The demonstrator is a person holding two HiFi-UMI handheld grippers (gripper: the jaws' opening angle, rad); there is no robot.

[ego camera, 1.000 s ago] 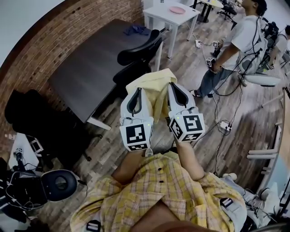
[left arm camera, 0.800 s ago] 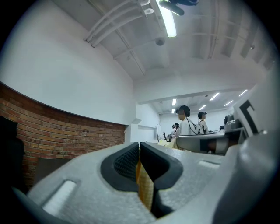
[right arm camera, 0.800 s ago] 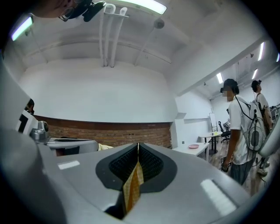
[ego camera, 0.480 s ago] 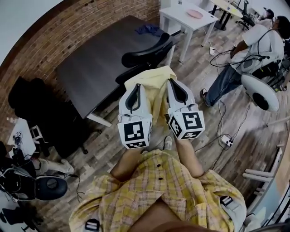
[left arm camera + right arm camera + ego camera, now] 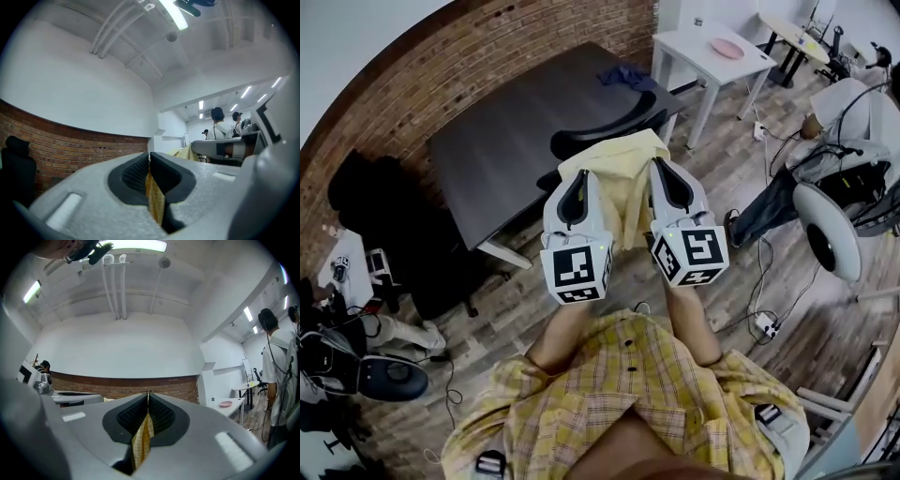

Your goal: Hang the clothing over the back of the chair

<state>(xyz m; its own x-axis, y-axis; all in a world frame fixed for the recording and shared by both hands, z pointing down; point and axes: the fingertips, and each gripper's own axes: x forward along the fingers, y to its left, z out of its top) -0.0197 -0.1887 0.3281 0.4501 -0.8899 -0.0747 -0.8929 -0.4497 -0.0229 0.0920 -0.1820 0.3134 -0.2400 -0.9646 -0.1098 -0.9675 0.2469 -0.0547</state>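
A pale yellow garment [image 5: 623, 178] hangs spread between my two grippers, held up in front of me. My left gripper [image 5: 572, 180] is shut on one edge of it; in the left gripper view a strip of yellow cloth [image 5: 153, 197] is pinched between the dark pads. My right gripper [image 5: 659, 169] is shut on the other edge, with yellow cloth [image 5: 142, 439] squeezed between its pads. The black office chair [image 5: 614, 127] stands just beyond the garment, at the dark table; the cloth hides most of its backrest and its seat.
A dark table [image 5: 525, 136] runs along the brick wall [image 5: 469, 56], with a blue cloth [image 5: 621, 75] on its far end. A white table [image 5: 717, 52] carries a pink plate [image 5: 727, 49]. A person [image 5: 825, 122] sits at right beside a round white device [image 5: 827, 230]. Cables cross the wooden floor.
Both grippers with the garment have moved forward toward the chair and table, which now lie nearer in the head view. The person at right has shifted toward the picture's right edge.
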